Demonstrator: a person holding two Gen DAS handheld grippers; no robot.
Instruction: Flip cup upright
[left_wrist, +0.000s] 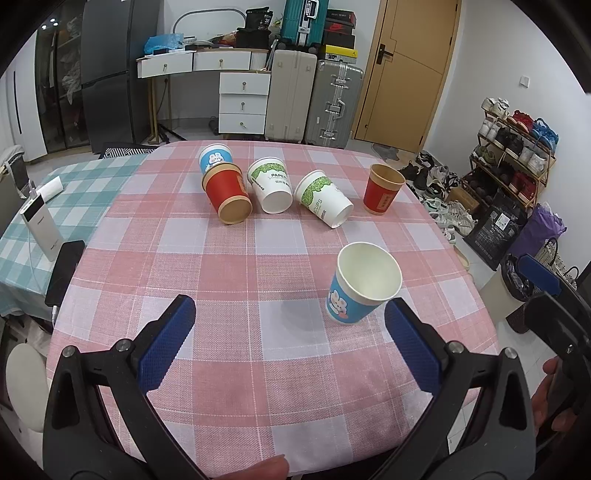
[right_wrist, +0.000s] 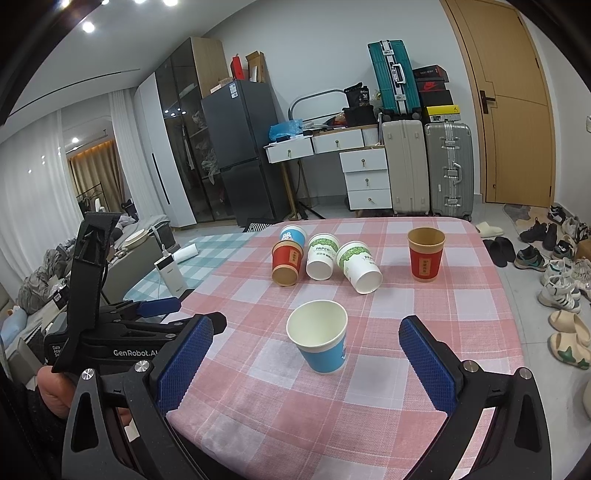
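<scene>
While both grippers, left gripper (left_wrist: 290, 345) and right gripper (right_wrist: 308, 360), hover with jaws wide open and empty, already upright: near blue cup (right_wrist: 318, 336) and far red cup (right_wrist: 425, 254). Lying on desk (right_wrist: 424, 306): four cups (right_wrist: 321, 256), close together. Risk: knocking a neighbour, rolling it off; crushing thin paper.

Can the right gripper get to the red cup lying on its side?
Probably yes. The right gripper is open and empty, but the upright blue paper cup stands right in front of it. The tipped red paper cup lies further back, so it would likely need to go around.
</scene>
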